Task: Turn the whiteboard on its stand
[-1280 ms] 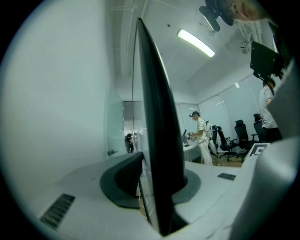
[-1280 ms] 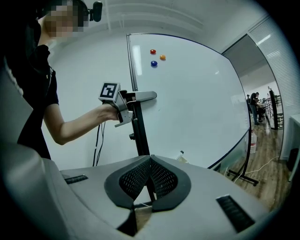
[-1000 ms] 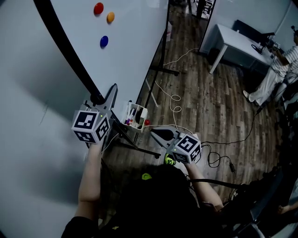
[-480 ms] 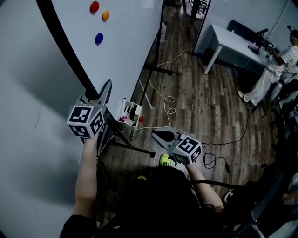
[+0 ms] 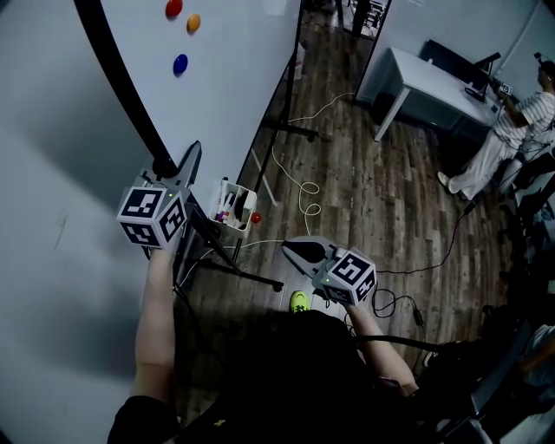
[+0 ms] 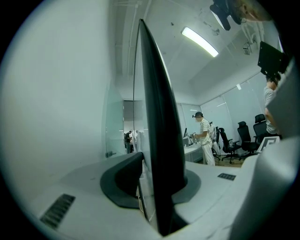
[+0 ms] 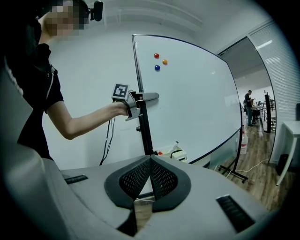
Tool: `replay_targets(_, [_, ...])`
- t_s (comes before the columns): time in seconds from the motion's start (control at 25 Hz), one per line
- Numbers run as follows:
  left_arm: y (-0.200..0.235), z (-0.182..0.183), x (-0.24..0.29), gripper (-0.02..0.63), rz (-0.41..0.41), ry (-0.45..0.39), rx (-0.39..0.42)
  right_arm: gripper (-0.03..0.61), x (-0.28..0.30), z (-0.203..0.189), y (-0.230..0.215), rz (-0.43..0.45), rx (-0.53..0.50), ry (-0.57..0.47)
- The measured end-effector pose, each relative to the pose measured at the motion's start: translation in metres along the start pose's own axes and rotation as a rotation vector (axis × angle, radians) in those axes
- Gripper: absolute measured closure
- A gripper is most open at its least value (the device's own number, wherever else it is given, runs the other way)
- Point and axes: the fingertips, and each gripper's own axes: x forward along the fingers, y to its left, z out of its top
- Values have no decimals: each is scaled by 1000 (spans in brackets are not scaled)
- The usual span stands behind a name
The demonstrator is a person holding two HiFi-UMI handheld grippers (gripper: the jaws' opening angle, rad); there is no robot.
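Wood floor (image 5: pixel 373 191) at right; your left gripper (image 5: pixel 176 169) clamps the whiteboard (image 5: pixel 234 78) edge, your right gripper (image 5: pixel 293 251) is closed, empty, lower center.

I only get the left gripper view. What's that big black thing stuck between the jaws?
Observer: It's the black edge of the whiteboard. The left gripper is clamped on it.
Operator: Is anything stuck on the board?
Observer: Yes, three near its top: a red magnet, an orange magnet and a blue magnet.
Operator: What's my other gripper doing?
Observer: The right gripper is shut and holds nothing. It hangs away from the board, over the wooden floor.
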Motion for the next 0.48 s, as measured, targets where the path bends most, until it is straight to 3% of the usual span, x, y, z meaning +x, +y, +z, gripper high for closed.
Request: replay_targets(0.48, [4,-14,1,506,12,-36,-11,557,-10,-24,7,-16,-9,3])
